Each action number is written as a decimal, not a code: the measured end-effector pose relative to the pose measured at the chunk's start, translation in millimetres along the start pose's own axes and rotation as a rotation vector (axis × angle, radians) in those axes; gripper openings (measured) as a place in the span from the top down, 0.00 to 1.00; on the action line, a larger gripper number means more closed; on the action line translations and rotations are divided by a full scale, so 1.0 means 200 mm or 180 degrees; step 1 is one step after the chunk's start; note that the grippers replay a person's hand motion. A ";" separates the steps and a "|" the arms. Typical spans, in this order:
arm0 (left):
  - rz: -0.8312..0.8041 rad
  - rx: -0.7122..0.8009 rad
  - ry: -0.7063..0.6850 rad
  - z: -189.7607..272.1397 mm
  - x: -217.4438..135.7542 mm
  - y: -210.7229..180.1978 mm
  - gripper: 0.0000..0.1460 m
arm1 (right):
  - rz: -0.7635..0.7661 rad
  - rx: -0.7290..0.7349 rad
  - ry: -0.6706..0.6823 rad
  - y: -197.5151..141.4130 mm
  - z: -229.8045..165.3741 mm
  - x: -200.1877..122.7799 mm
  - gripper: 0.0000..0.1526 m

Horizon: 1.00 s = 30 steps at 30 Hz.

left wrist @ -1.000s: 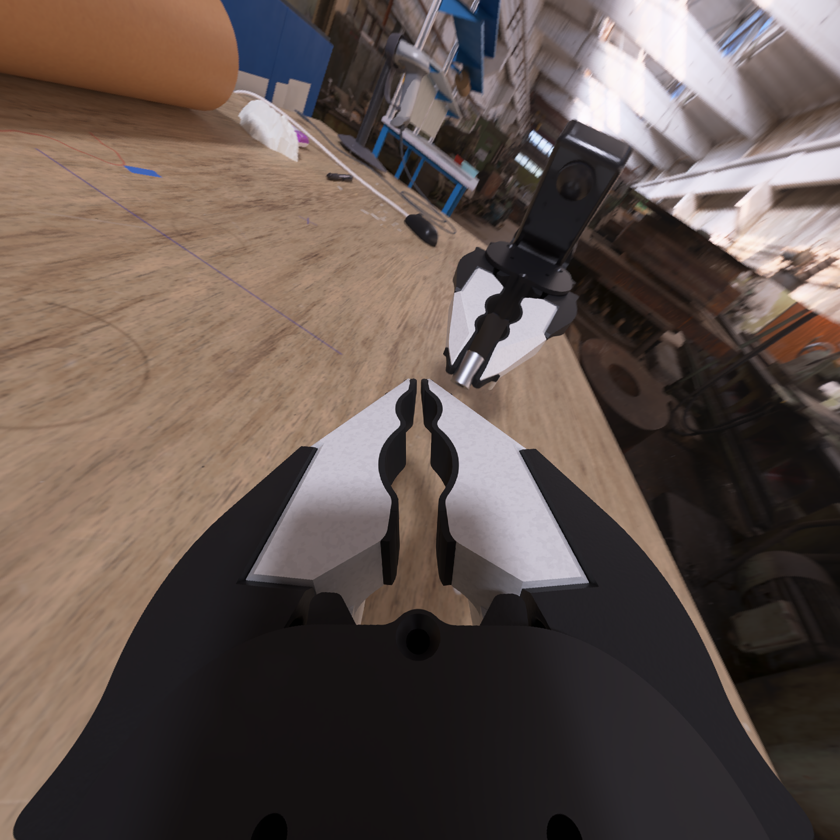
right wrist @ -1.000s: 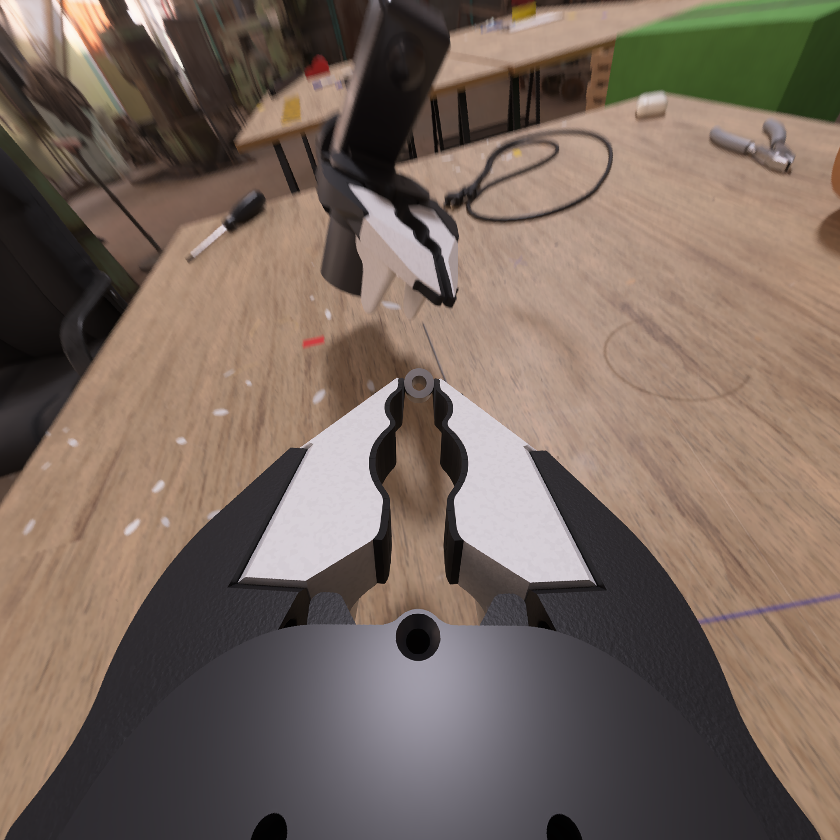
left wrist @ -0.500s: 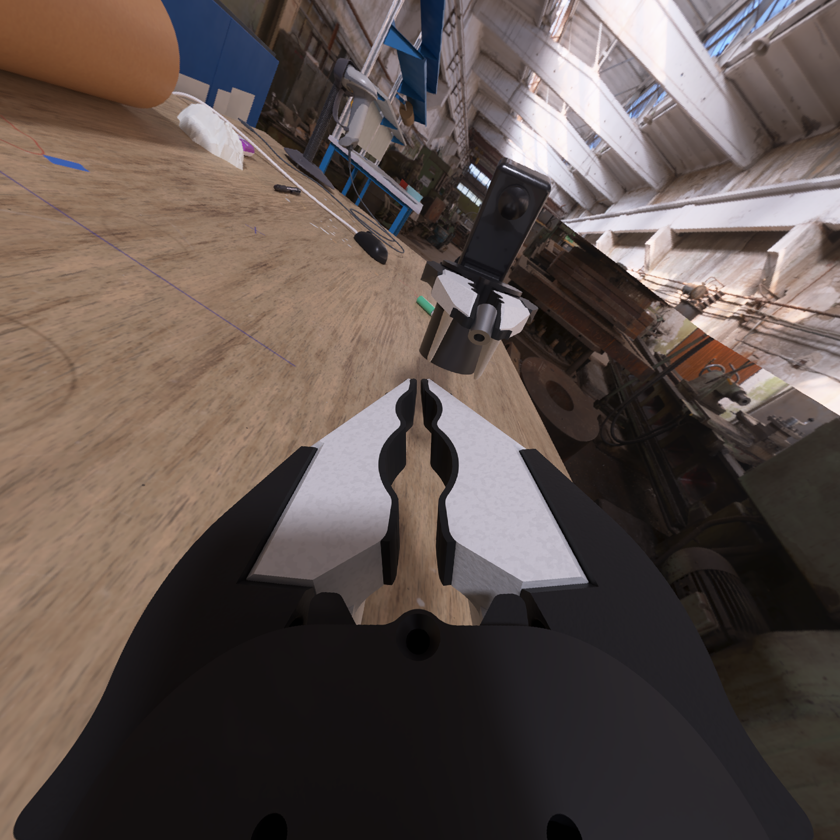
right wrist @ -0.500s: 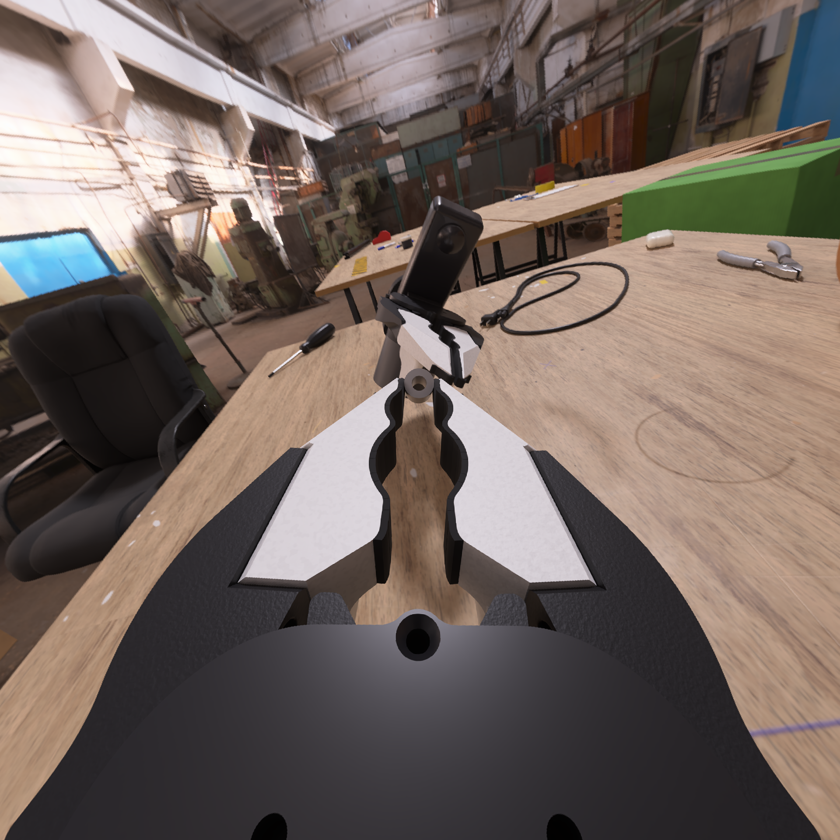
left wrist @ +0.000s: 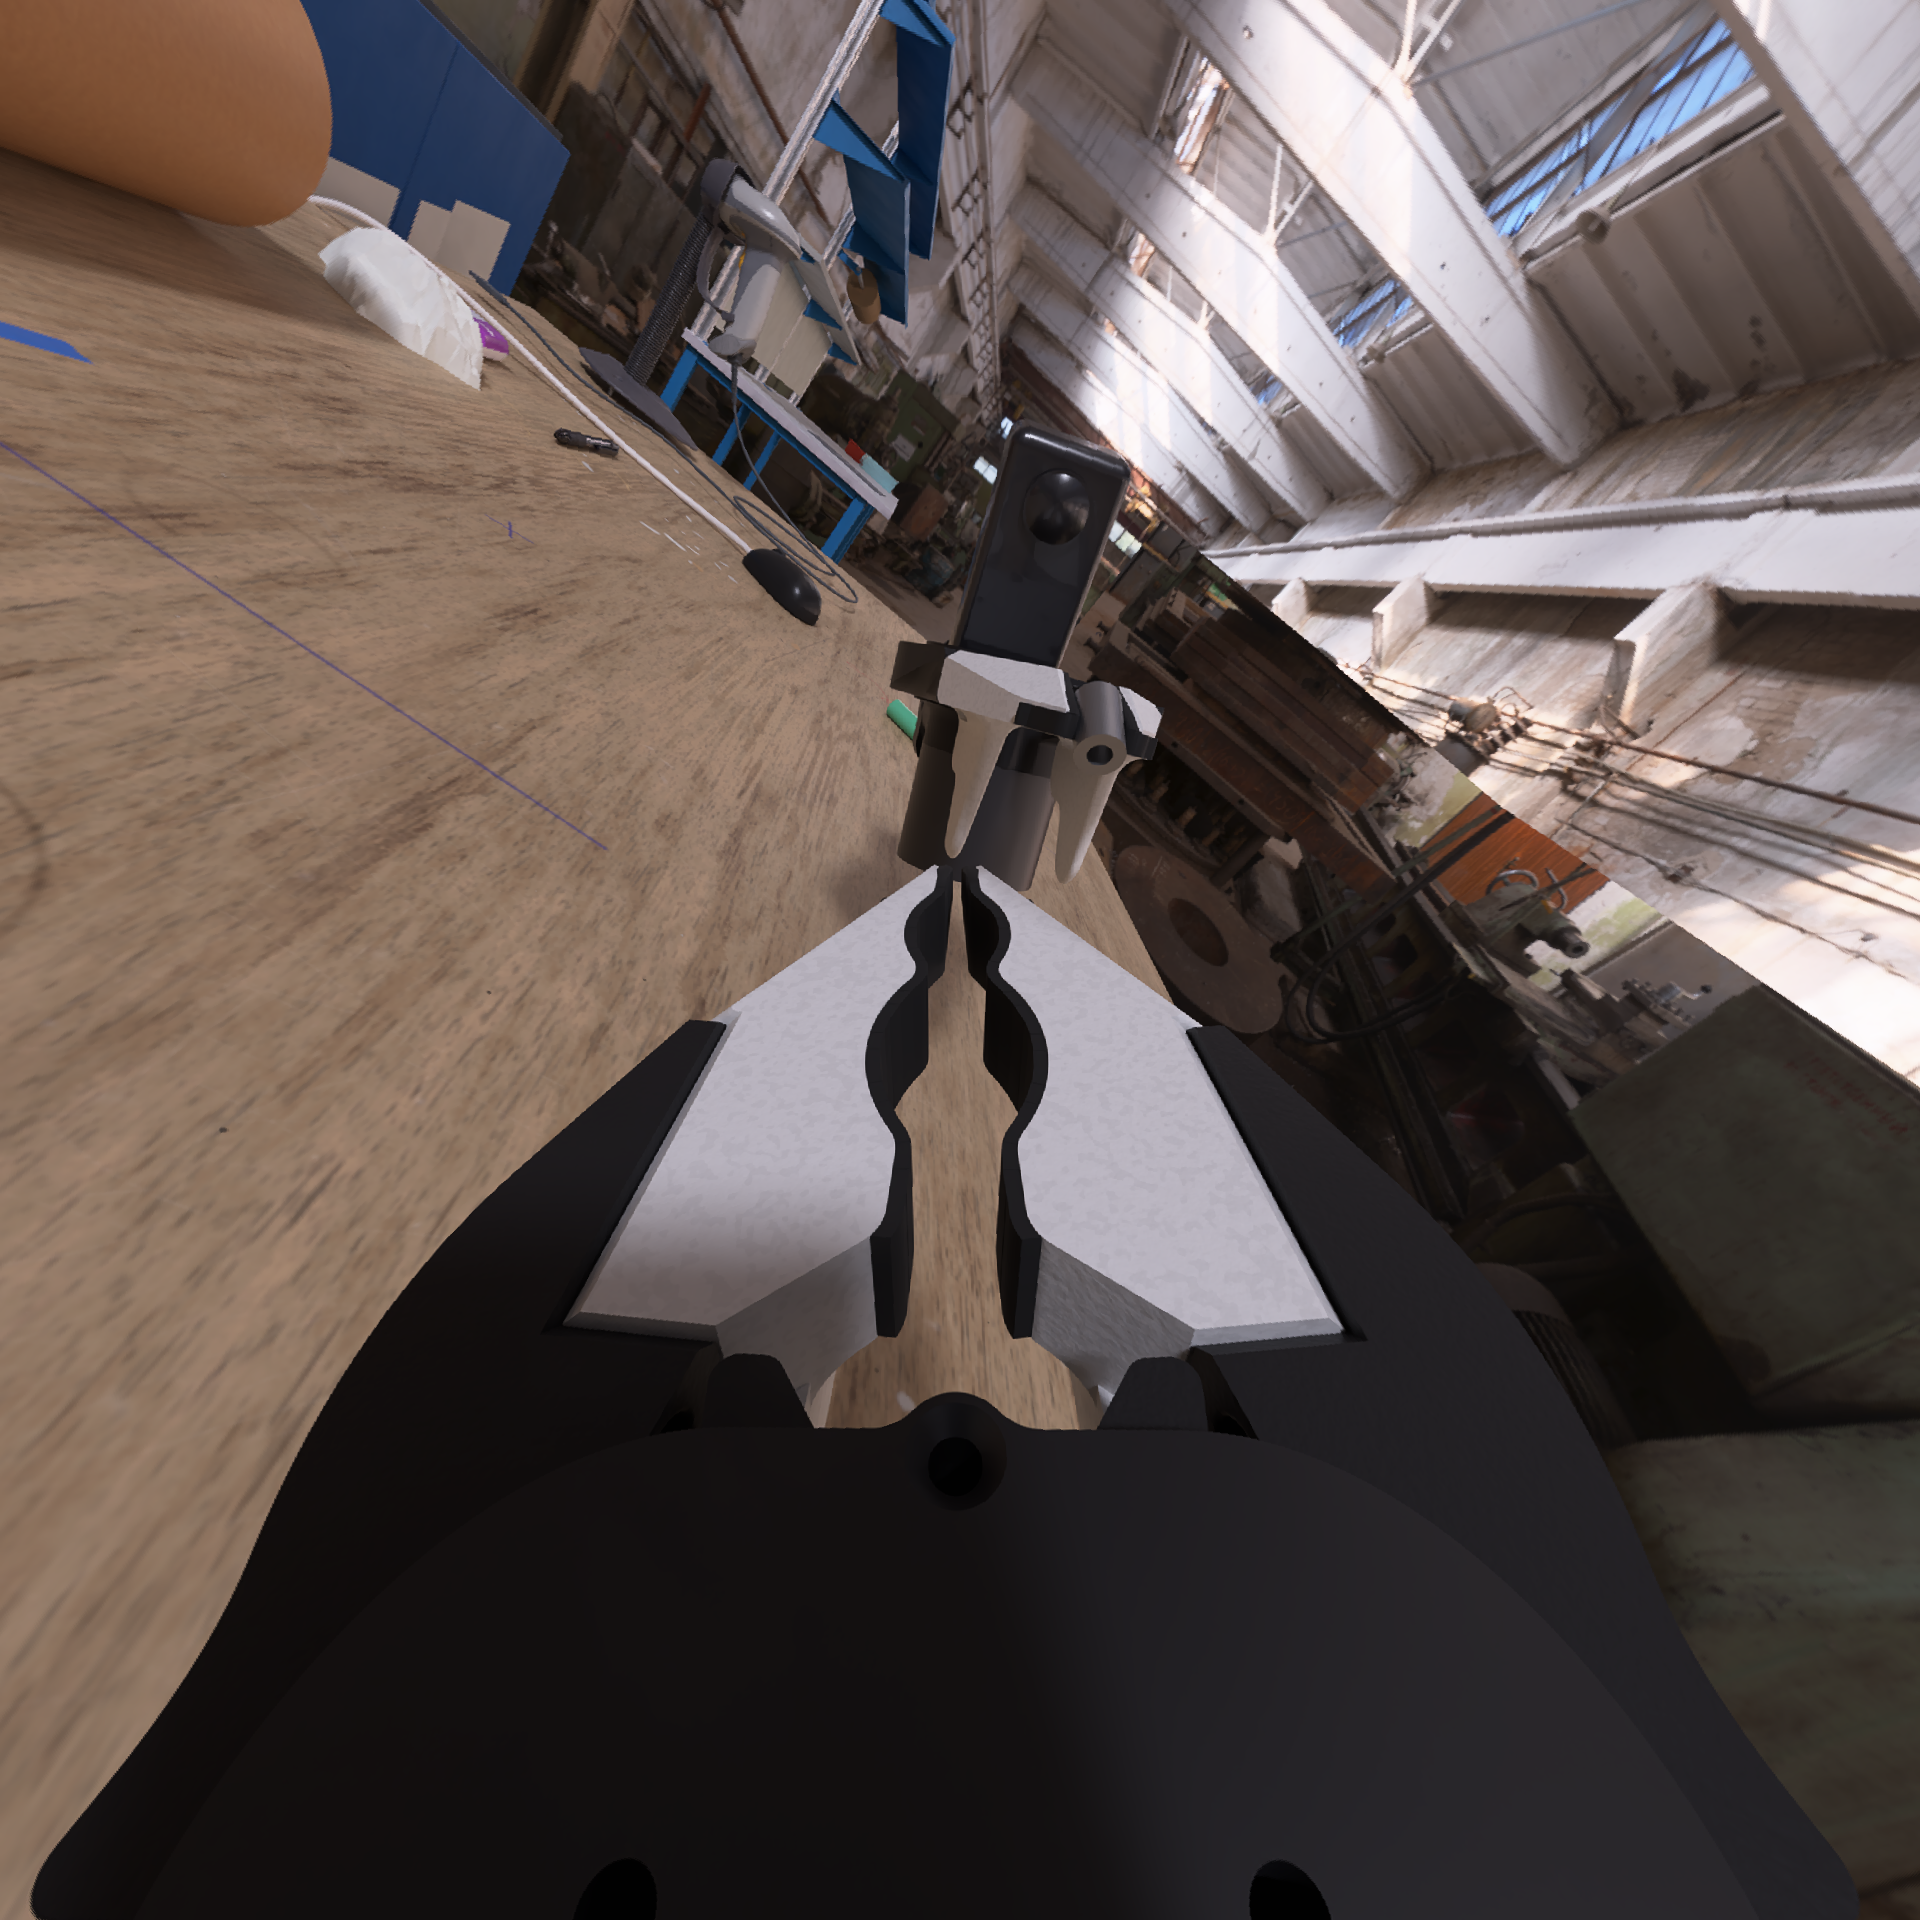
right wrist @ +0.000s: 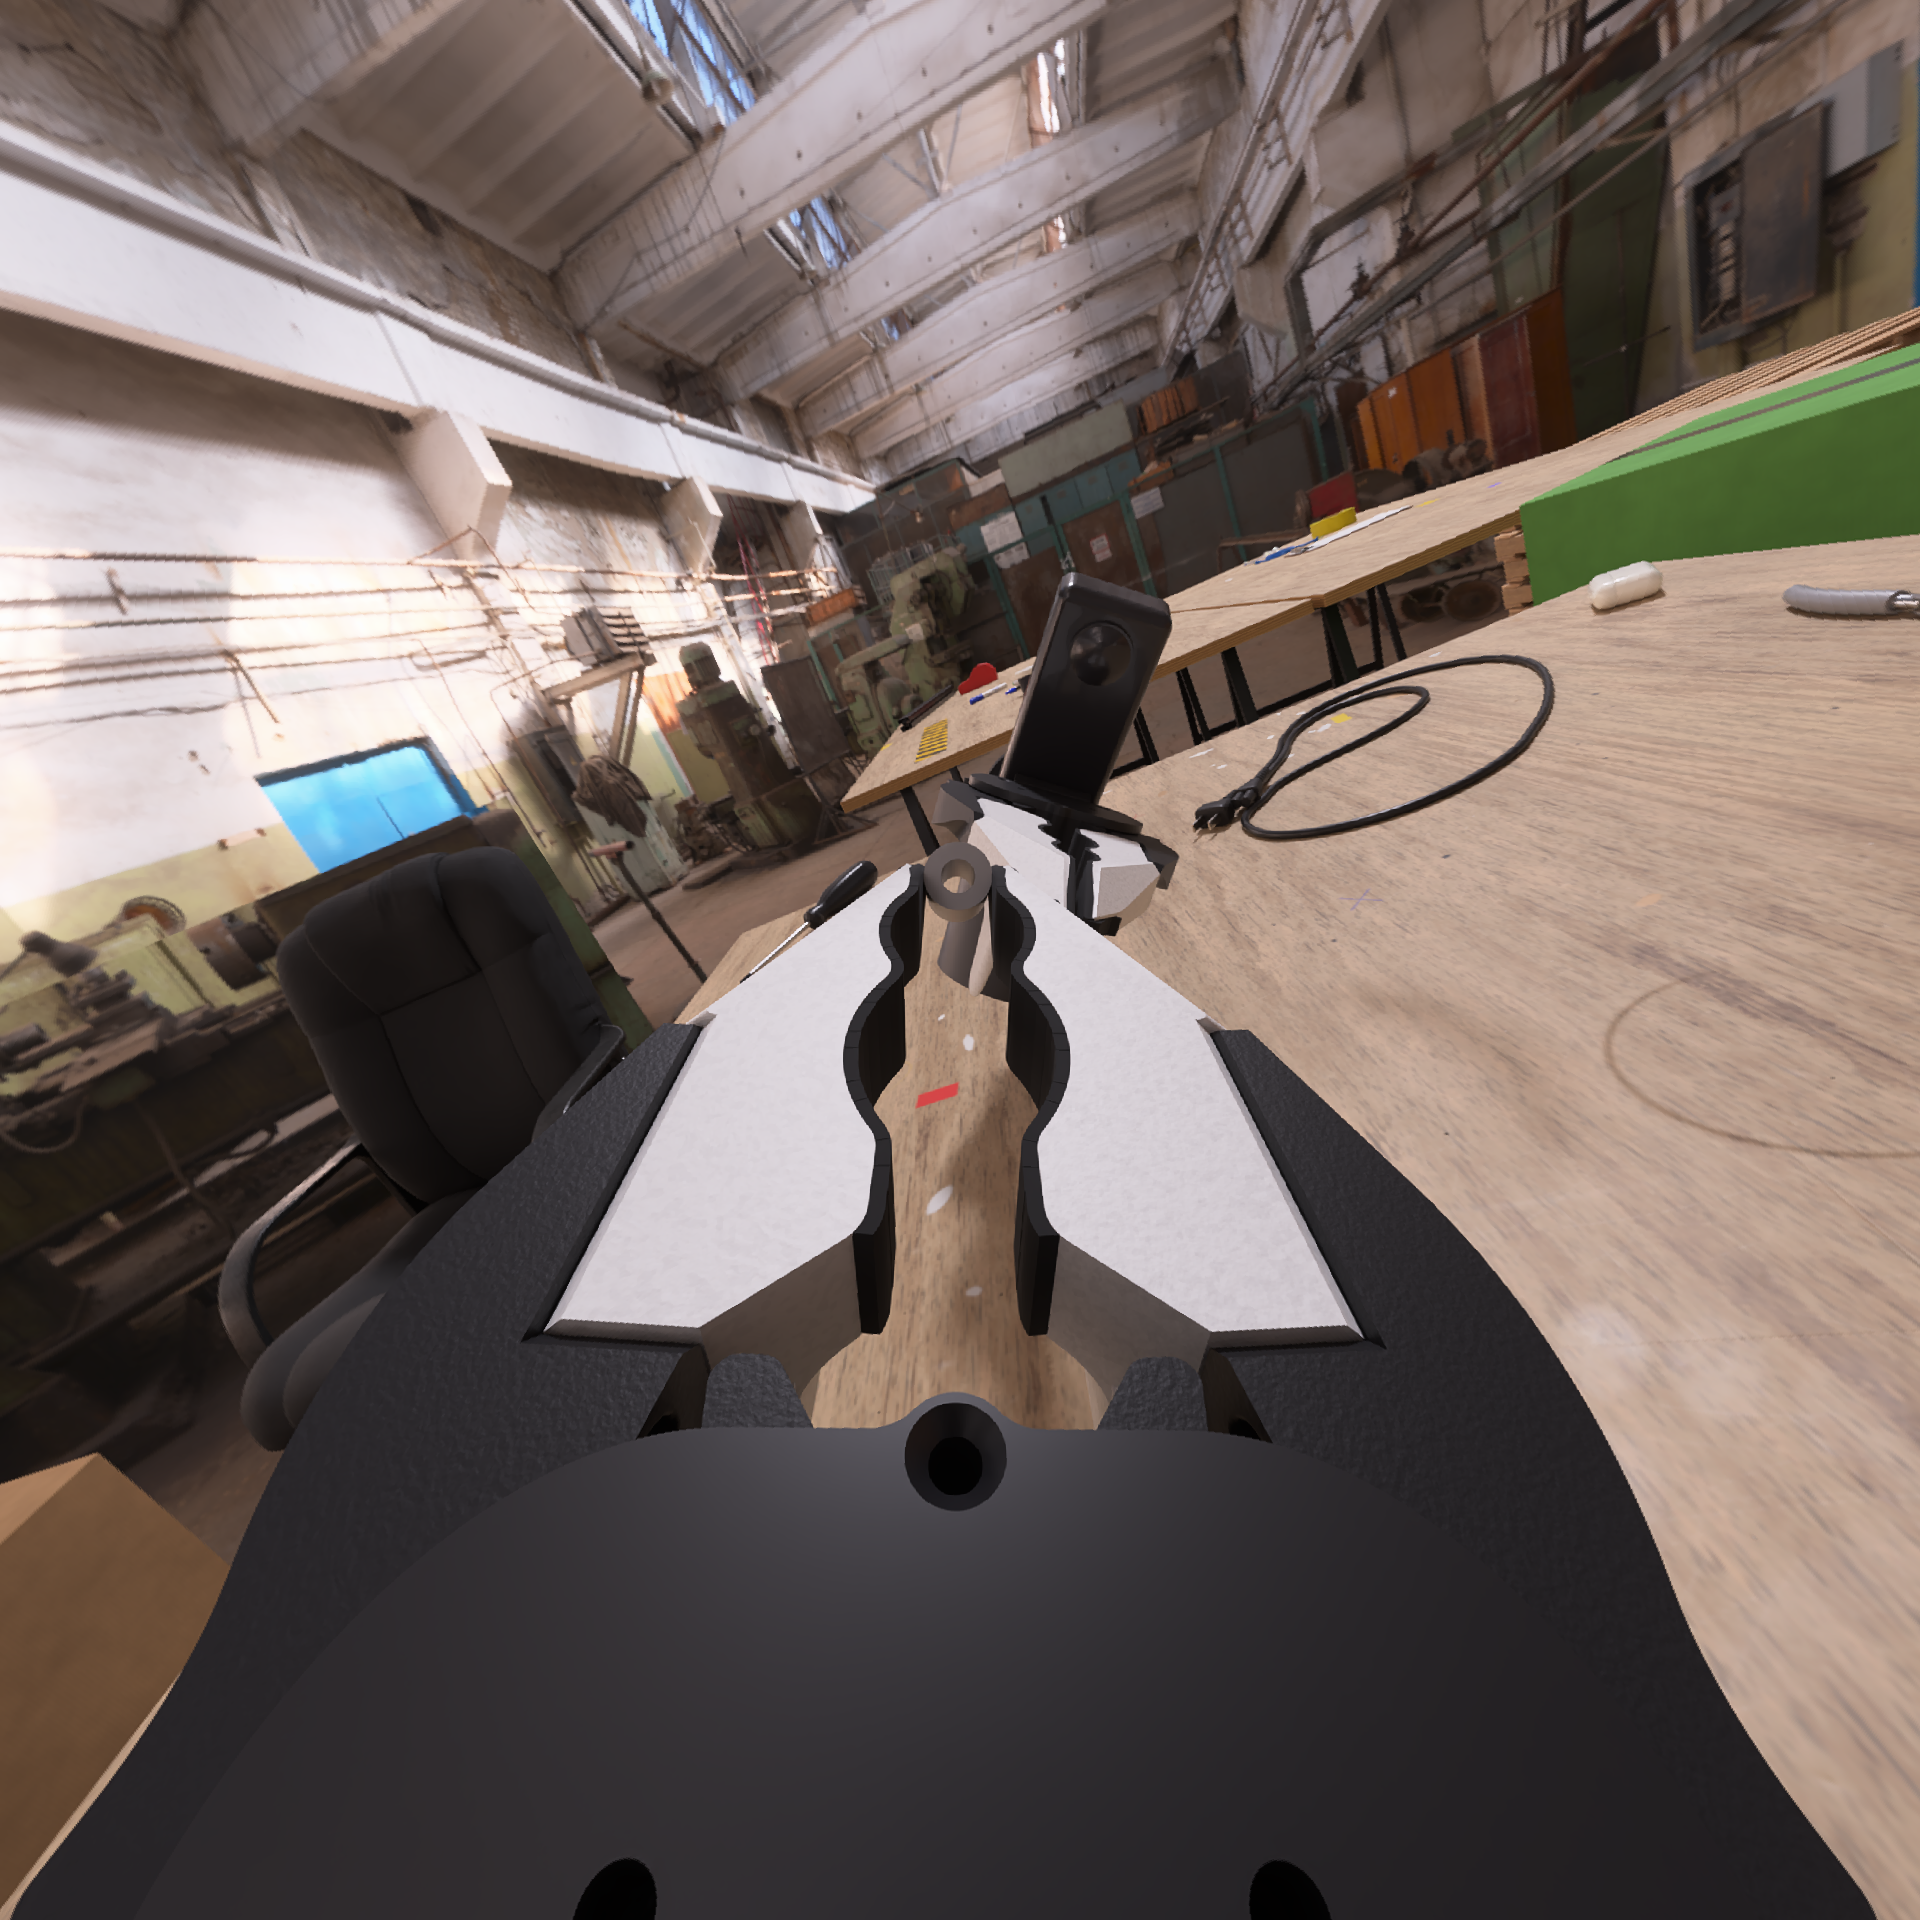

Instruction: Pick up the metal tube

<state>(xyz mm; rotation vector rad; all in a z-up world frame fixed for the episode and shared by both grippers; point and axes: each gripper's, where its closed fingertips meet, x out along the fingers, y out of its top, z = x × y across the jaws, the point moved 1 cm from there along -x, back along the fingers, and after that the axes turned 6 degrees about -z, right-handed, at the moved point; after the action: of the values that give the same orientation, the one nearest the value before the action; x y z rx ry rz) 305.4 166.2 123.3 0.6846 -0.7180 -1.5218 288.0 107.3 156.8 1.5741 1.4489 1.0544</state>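
Note:
The metal tube (right wrist: 962, 940) is a short grey cylinder with a hole through it. It sits between the tips of my right gripper (right wrist: 958, 891), which is shut on it and holds it above the wooden table (right wrist: 1558, 1039). The tube's ringed end faces the camera and its body slants down and away. My left gripper (left wrist: 954, 873) is shut and empty, with its tips almost touching. The two grippers face each other, close together near the table's edge. The left gripper shows ahead in the right wrist view (right wrist: 1081, 883), and the right gripper shows ahead in the left wrist view (left wrist: 1023, 821).
On the table lie a black cable loop (right wrist: 1403, 748), a green block (right wrist: 1745, 488), a small white object (right wrist: 1626, 582), pliers (right wrist: 1849, 600) and a screwdriver (right wrist: 831, 904). A black office chair (right wrist: 436, 1039) stands past the edge. An orange shape (left wrist: 156, 94) and a white bag (left wrist: 405, 301) lie farther off.
My right gripper has risen and tipped upward with the tube in it. The tube's side now shows below its end. The left gripper stays shut and the two grippers are closer.

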 end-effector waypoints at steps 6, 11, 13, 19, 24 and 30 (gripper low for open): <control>0.0008 -0.0047 -0.0075 0.01 0.01 0.00 0.99 | 0.0128 0.0150 0.0096 0.02 0.00 0.00 0.92; 0.0037 -0.0163 -0.0238 0.04 0.02 -0.01 0.99 | 0.0261 0.0357 0.0195 0.03 0.00 0.02 0.92; 0.0045 -0.0197 -0.0271 0.04 0.02 -0.01 0.99 | 0.0244 0.0395 0.0211 0.02 0.01 0.03 0.92; 0.0059 -0.0166 -0.0224 0.04 0.02 0.00 0.99 | 0.0174 0.0388 0.0140 0.00 0.02 0.04 0.92; 0.0018 -0.0037 0.0034 0.00 0.01 -0.01 0.99 | 0.0053 0.0278 -0.0051 -0.02 0.04 0.04 0.92; -0.0049 0.0109 0.0394 -0.07 -0.01 -0.01 0.99 | -0.0323 -0.0143 -0.0565 -0.08 0.11 0.03 0.92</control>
<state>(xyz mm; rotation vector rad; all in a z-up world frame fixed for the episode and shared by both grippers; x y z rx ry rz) 314.9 167.3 112.5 0.8044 -0.6475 -1.4703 302.6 115.3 134.4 1.5059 1.3604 0.8603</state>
